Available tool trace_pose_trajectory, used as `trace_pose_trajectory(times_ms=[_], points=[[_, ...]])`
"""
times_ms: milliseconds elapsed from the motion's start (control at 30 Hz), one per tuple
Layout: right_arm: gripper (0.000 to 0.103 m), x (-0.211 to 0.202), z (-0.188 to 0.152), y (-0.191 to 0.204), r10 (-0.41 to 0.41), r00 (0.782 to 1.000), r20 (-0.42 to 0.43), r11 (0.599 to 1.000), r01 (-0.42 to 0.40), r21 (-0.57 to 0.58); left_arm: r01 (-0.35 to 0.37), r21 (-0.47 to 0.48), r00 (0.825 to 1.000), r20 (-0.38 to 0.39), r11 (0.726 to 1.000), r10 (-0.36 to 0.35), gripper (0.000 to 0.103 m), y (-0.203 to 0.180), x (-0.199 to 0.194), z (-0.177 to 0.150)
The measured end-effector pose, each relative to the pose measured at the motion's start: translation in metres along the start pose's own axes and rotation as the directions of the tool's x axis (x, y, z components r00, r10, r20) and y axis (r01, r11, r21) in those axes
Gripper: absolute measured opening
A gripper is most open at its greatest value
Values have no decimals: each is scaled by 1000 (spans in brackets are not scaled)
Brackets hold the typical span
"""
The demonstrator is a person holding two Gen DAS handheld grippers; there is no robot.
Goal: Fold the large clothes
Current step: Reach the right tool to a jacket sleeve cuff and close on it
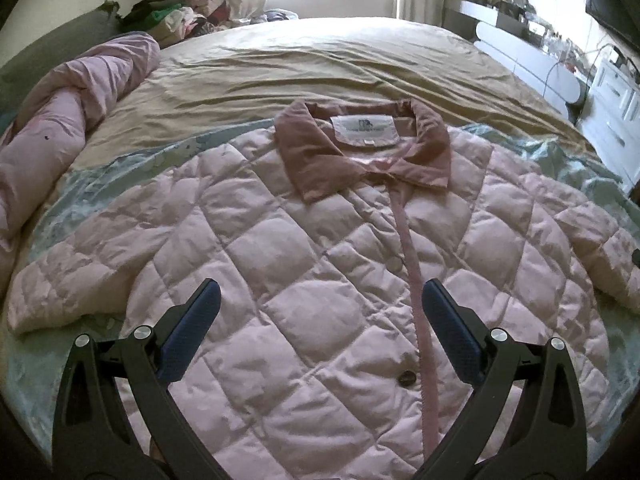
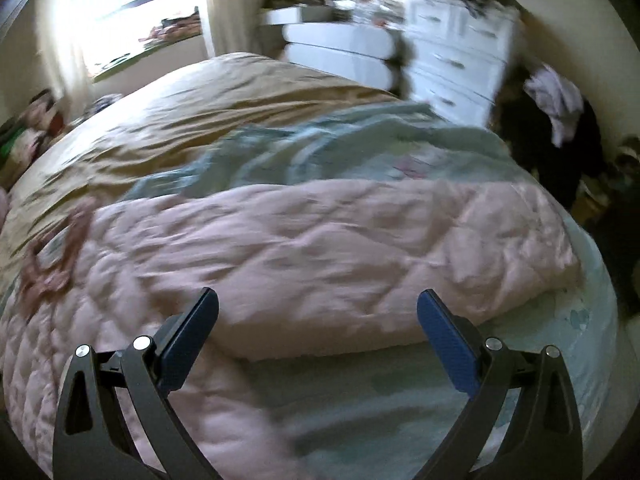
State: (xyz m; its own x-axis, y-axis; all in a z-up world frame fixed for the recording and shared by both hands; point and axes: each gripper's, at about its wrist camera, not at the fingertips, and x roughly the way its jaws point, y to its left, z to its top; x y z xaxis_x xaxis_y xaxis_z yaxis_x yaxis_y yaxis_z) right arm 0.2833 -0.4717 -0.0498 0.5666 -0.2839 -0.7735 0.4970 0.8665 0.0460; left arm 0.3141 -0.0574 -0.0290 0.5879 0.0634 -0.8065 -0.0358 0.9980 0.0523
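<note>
A pale pink quilted jacket (image 1: pixel 320 272) lies flat and front up on the bed, with its darker pink collar (image 1: pixel 360 148) at the far end and both sleeves spread sideways. My left gripper (image 1: pixel 320 300) hovers open above the jacket's chest, nothing between its fingers. In the blurred right wrist view, the jacket's right sleeve (image 2: pixel 360 264) stretches across the frame. My right gripper (image 2: pixel 318 308) stands open just above that sleeve's near edge, holding nothing.
The jacket rests on a light blue sheet (image 1: pixel 120 168) over a tan bedspread (image 1: pixel 300 60). A bunched pink quilt (image 1: pixel 60 136) lies at the left. Piled clothes (image 1: pixel 180 12) sit at the far left corner. White drawers (image 2: pixel 452 52) stand beyond the bed's right side.
</note>
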Motion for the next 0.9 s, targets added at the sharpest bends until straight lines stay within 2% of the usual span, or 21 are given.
trace_pose_trajectory(times_ms=[267, 433, 533, 600, 700, 833, 867, 900], points=[[99, 30, 1, -94, -123, 991, -51, 970, 131, 207, 10, 25, 1000, -28, 1000, -9, 94, -13, 13, -8], [99, 41, 0, -136, -156, 985, -72, 941, 171, 294, -2, 43, 999, -37, 999, 4, 94, -17, 21, -7], [99, 48, -3, -155, -144, 985, -100, 915, 171, 366, 28, 39, 1000, -11, 999, -27, 94, -17, 16, -8], [99, 58, -9, -172, -120, 985, -127, 884, 164, 439, 48, 47, 999, -1, 998, -48, 94, -17, 12, -12], [99, 71, -14, -189, -95, 983, -154, 850, 161, 502, 38, 59, 999, 10, 998, -39, 94, -17, 7, -15], [99, 78, -11, -208, -71, 990, -118, 815, 126, 566, 41, 60, 999, 26, 997, -43, 94, -13, -2, -17], [95, 79, -11, -216, -55, 993, -106, 793, 108, 599, 41, 59, 999, 31, 997, -42, 94, -12, -4, -16], [86, 80, -10, -220, -55, 993, -100, 785, 105, 611, 39, 57, 999, 36, 998, -41, 94, -11, -6, -16]])
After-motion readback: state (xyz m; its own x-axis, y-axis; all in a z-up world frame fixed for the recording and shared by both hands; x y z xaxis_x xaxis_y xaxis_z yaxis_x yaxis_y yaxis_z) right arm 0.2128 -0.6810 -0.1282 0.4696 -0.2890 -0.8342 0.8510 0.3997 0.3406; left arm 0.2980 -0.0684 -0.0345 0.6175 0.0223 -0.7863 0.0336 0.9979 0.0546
